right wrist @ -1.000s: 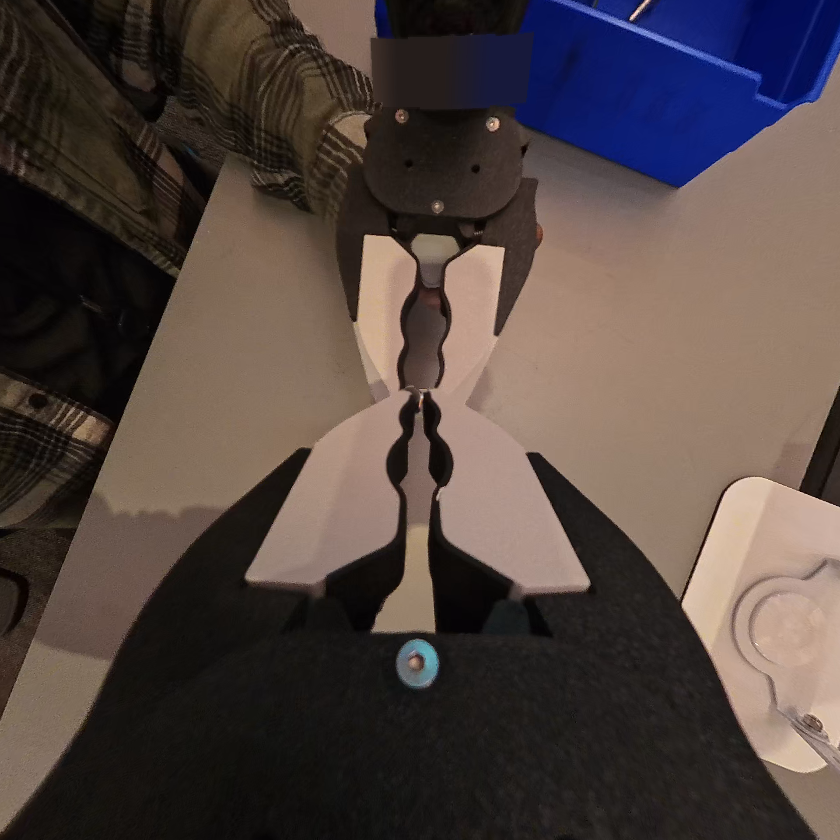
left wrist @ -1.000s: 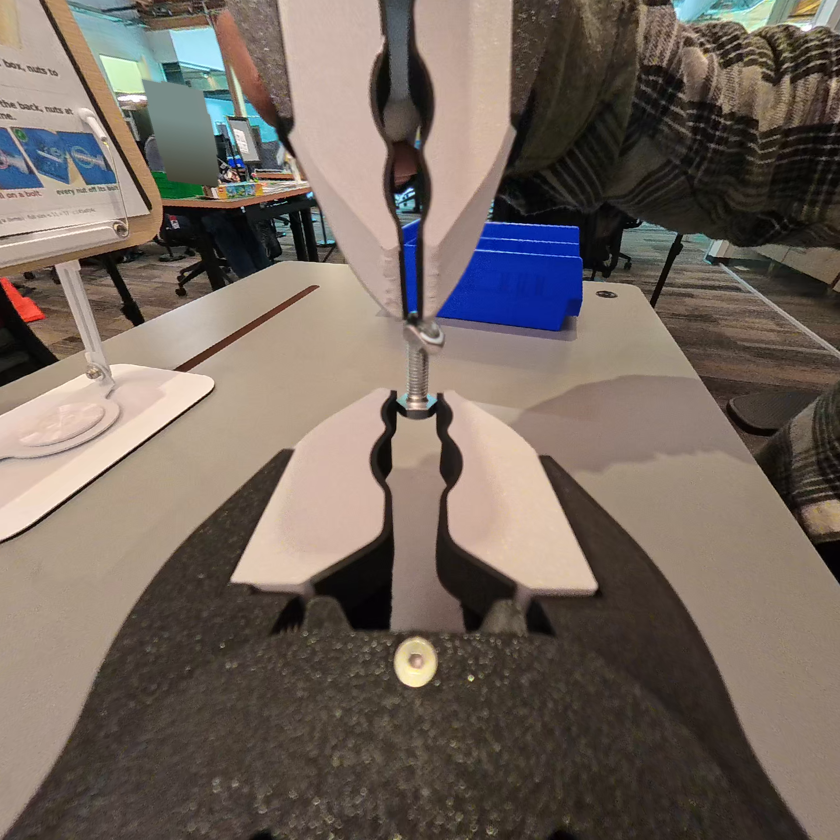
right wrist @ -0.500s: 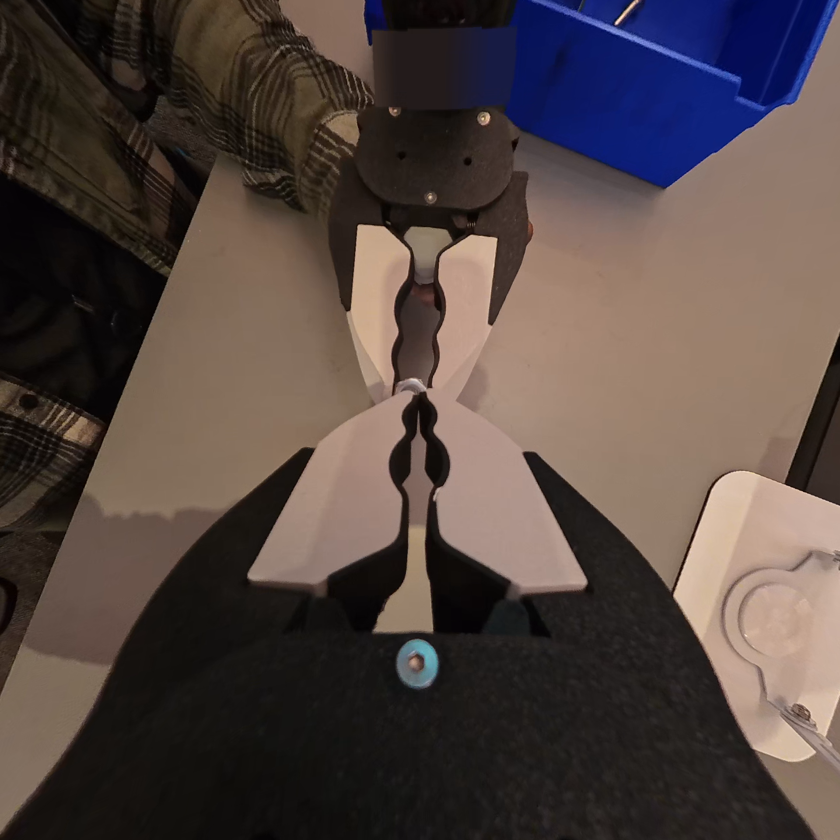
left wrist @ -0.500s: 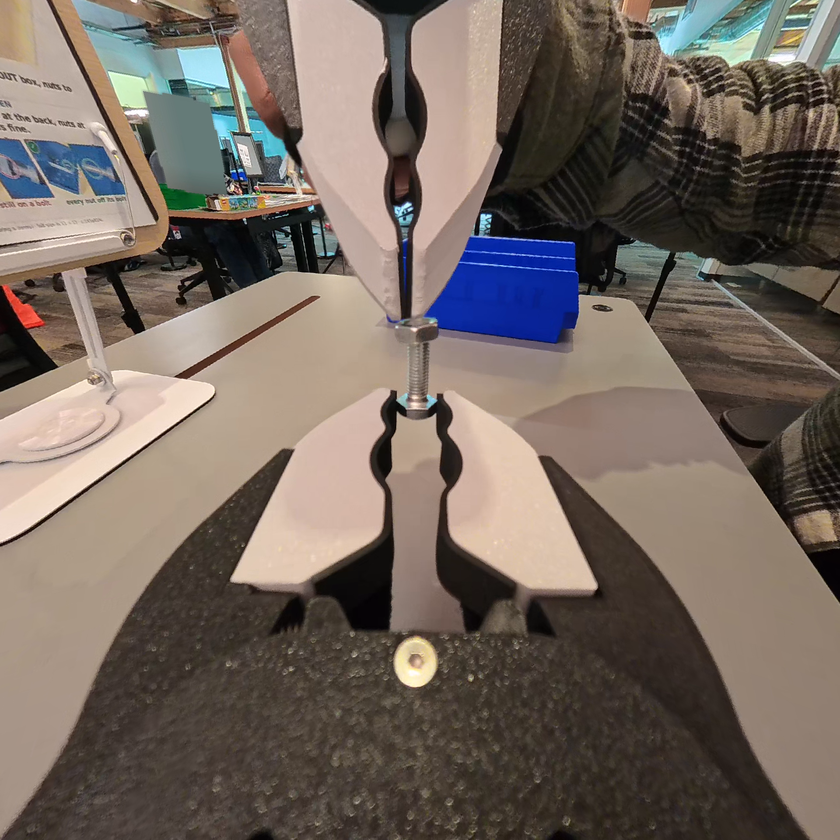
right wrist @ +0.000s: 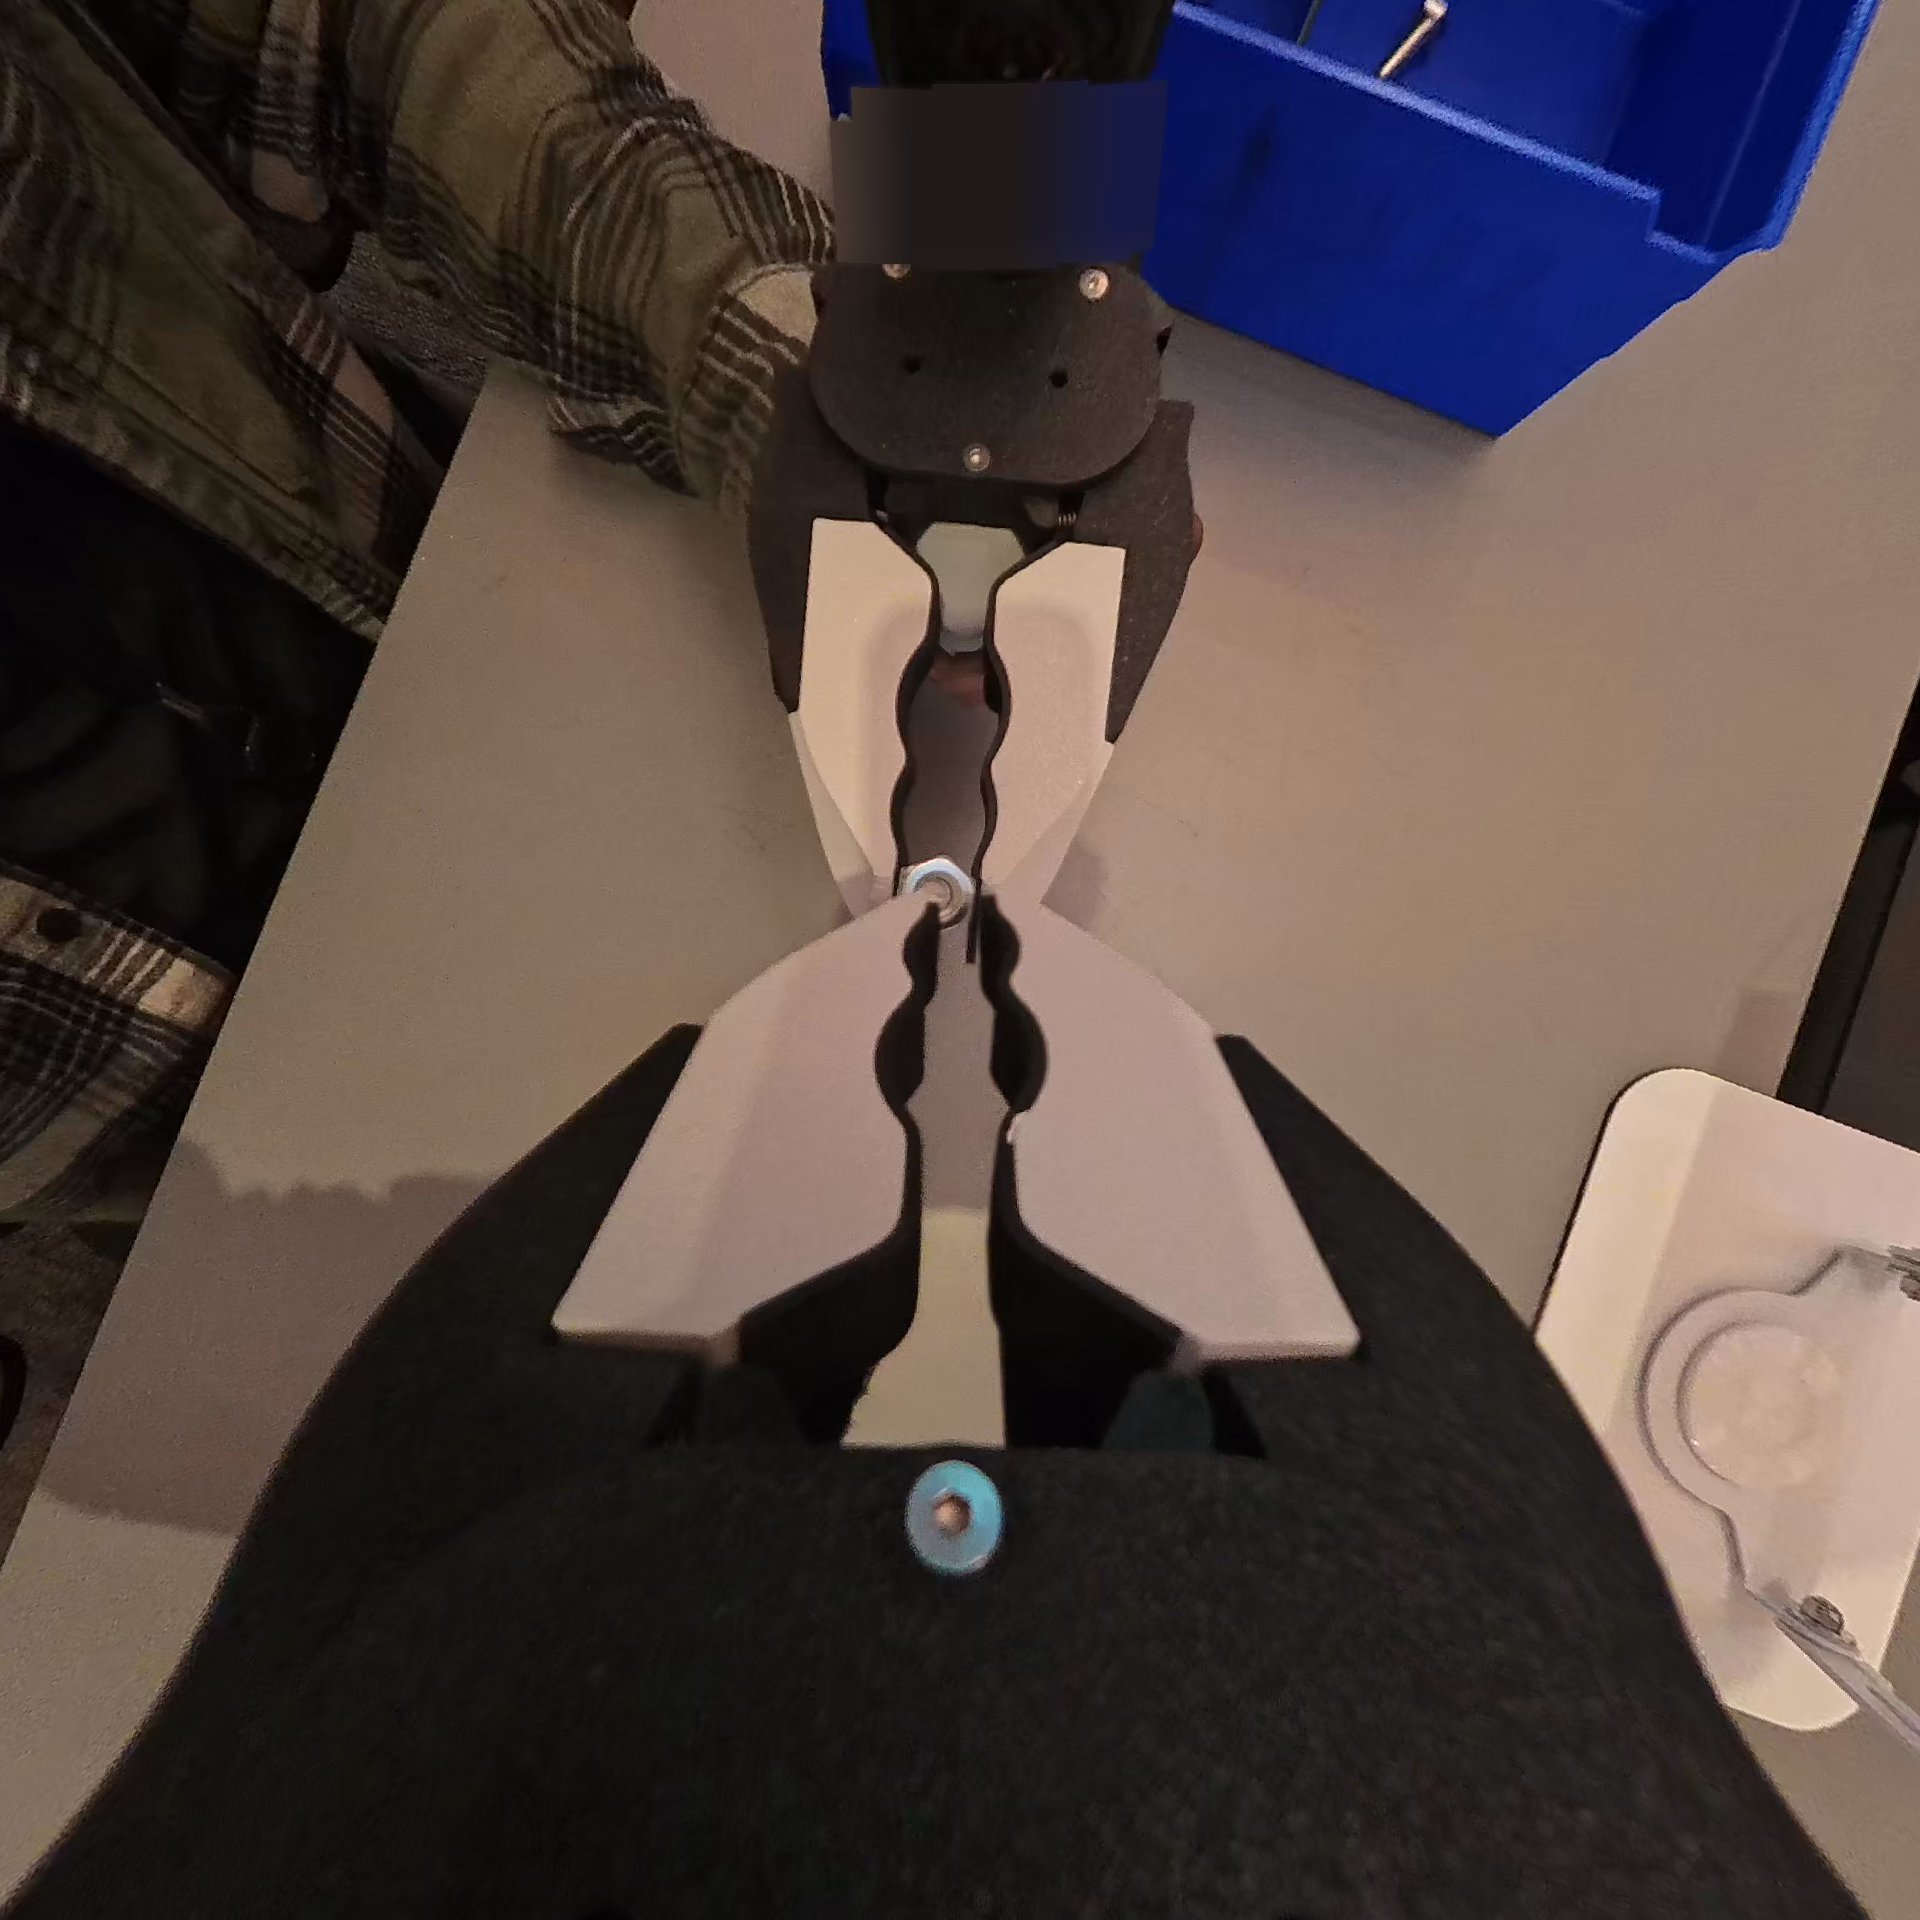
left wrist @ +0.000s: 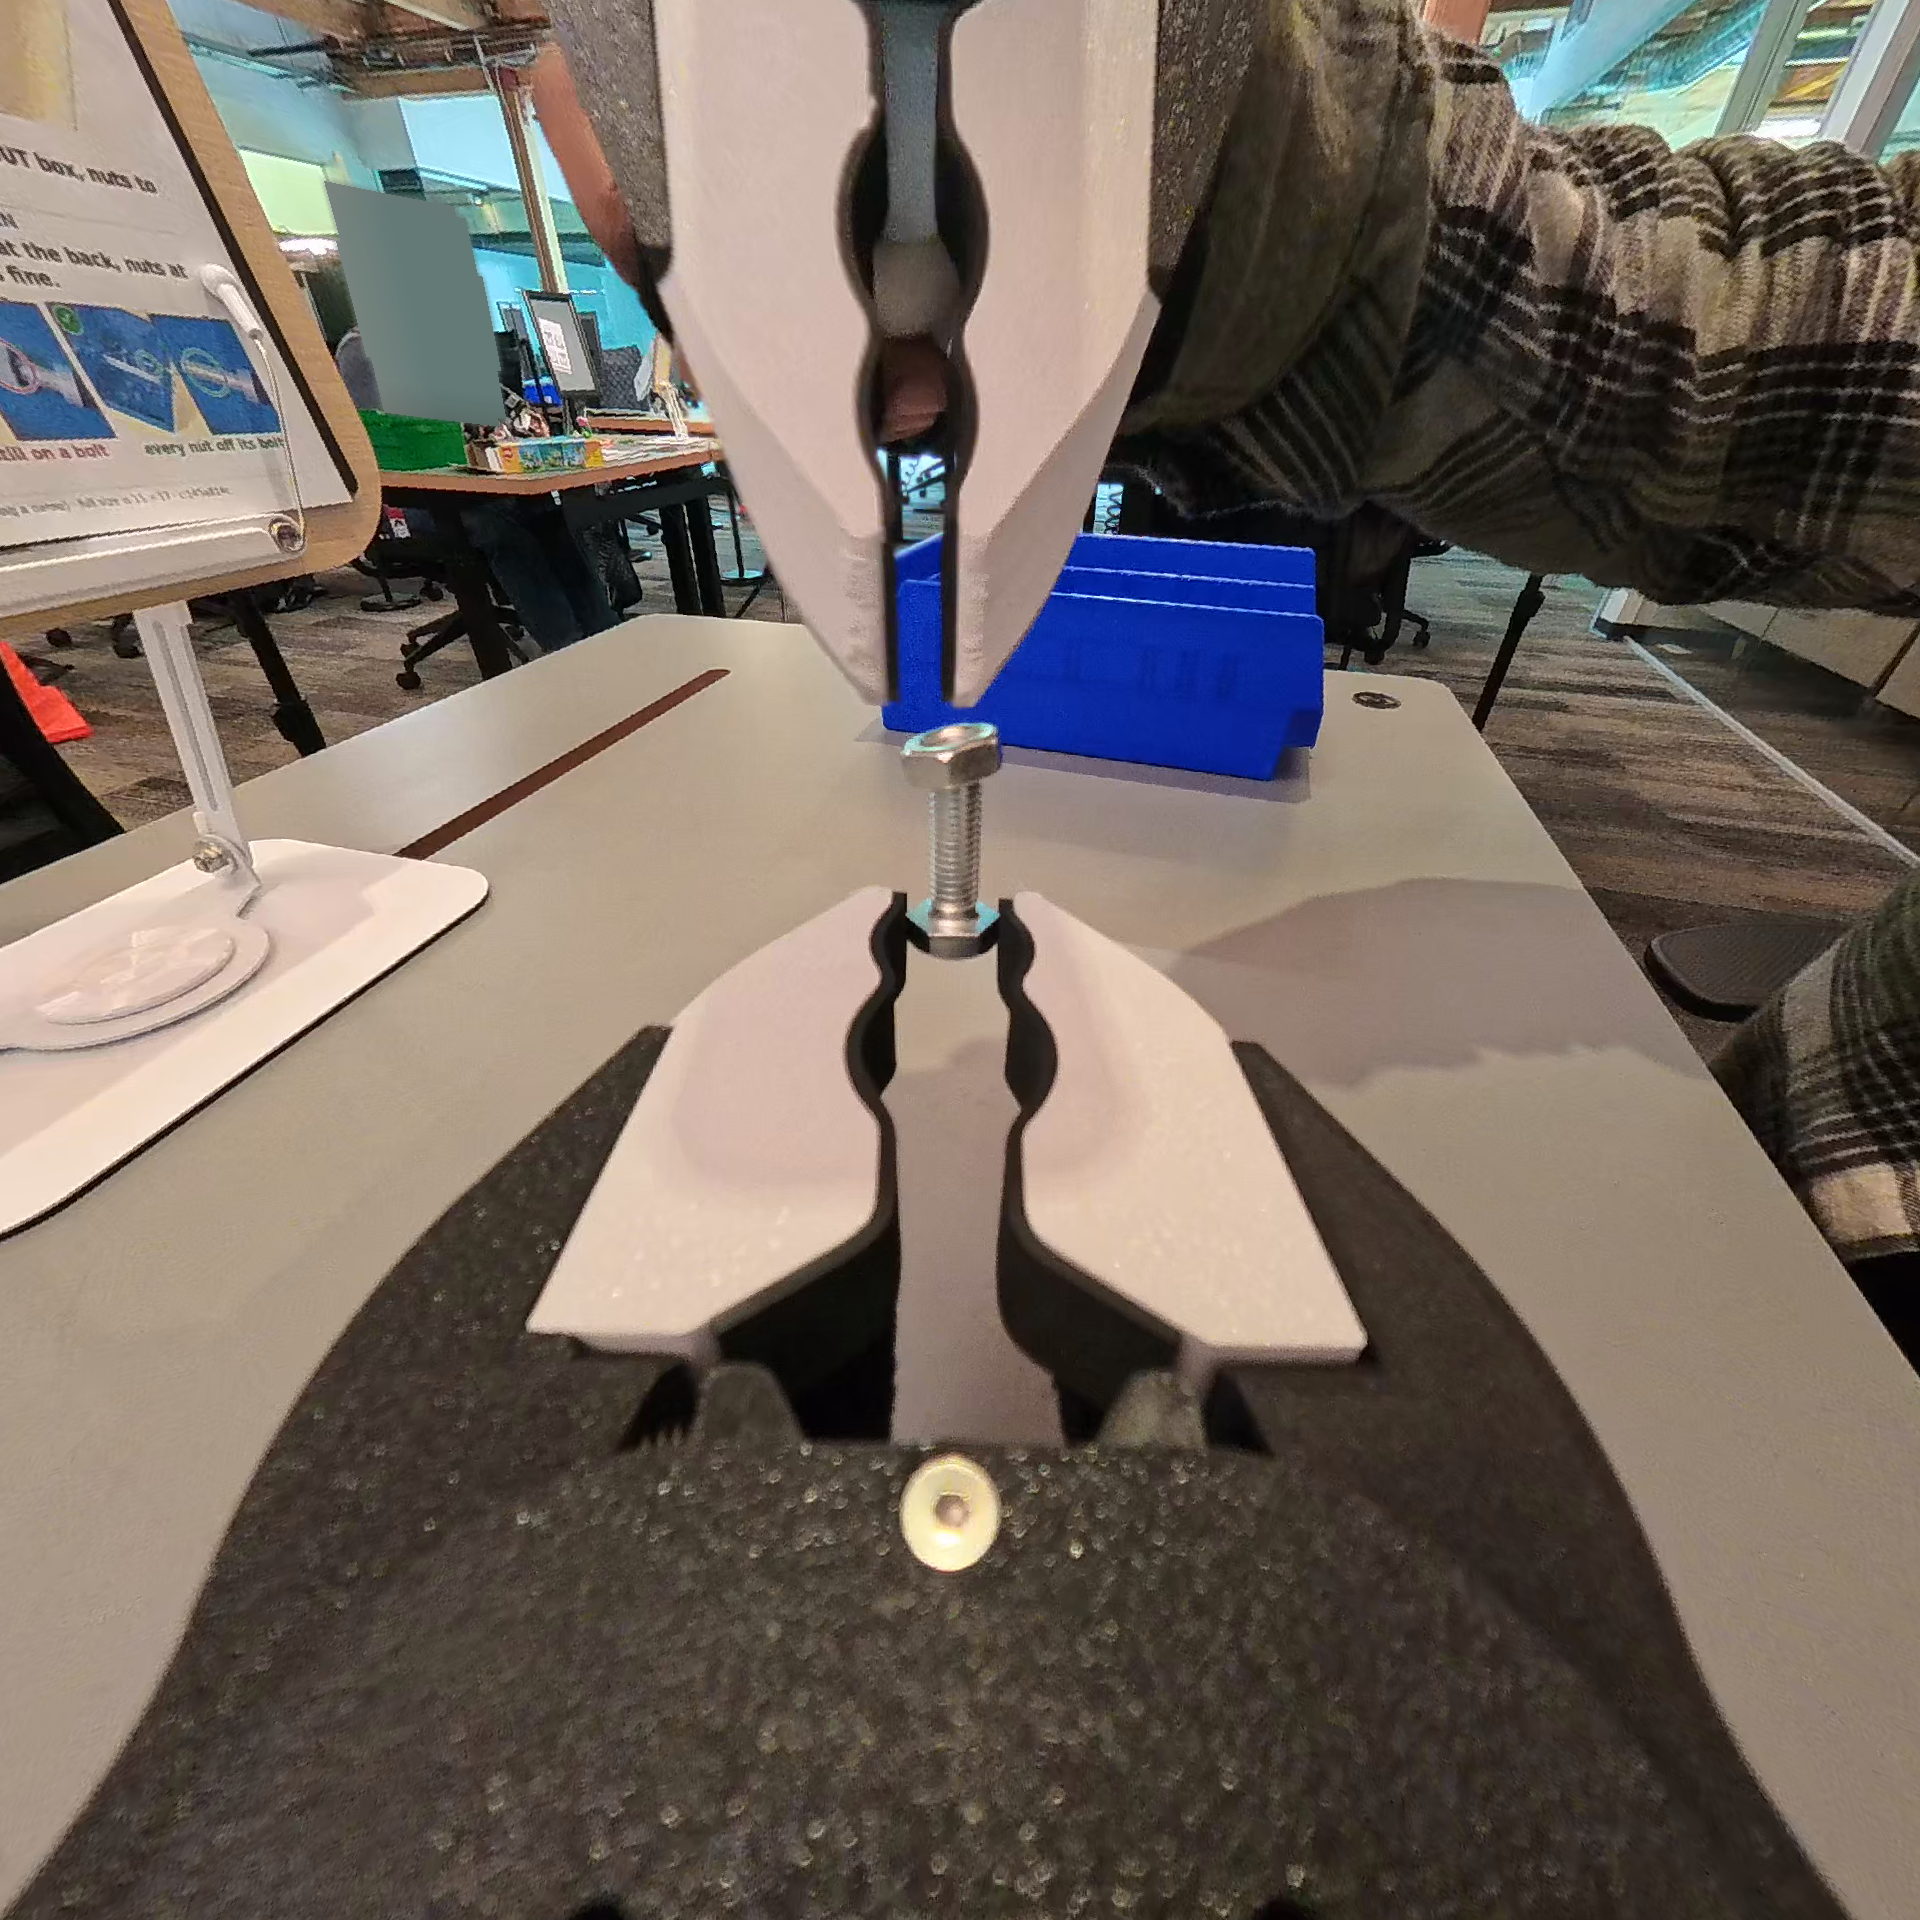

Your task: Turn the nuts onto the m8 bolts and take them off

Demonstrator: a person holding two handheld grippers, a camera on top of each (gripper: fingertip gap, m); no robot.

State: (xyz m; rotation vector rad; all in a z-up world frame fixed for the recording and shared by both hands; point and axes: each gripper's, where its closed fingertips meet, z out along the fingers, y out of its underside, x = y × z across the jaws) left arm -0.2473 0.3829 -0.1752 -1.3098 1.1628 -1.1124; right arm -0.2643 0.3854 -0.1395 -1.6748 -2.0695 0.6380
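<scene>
the left claw (left wrist: pixel 951 930) pinches the hex head of a silver bolt (left wrist: pixel 954 847) standing upright above the grey tabletop (left wrist: pixel 623 852), a nut (left wrist: pixel 948 750) sitting at its top end. the right claw (left wrist: pixel 916 691) hovers just above the nut, fingers slightly spread and clear of it, before a blue bin (left wrist: pixel 1122 665).

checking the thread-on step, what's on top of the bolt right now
A silver hex nut sits on the upper end of the upright bolt. The right gripper's jaws hang just above it, not touching. How far the nut is threaded on cannot be seen.
</scene>
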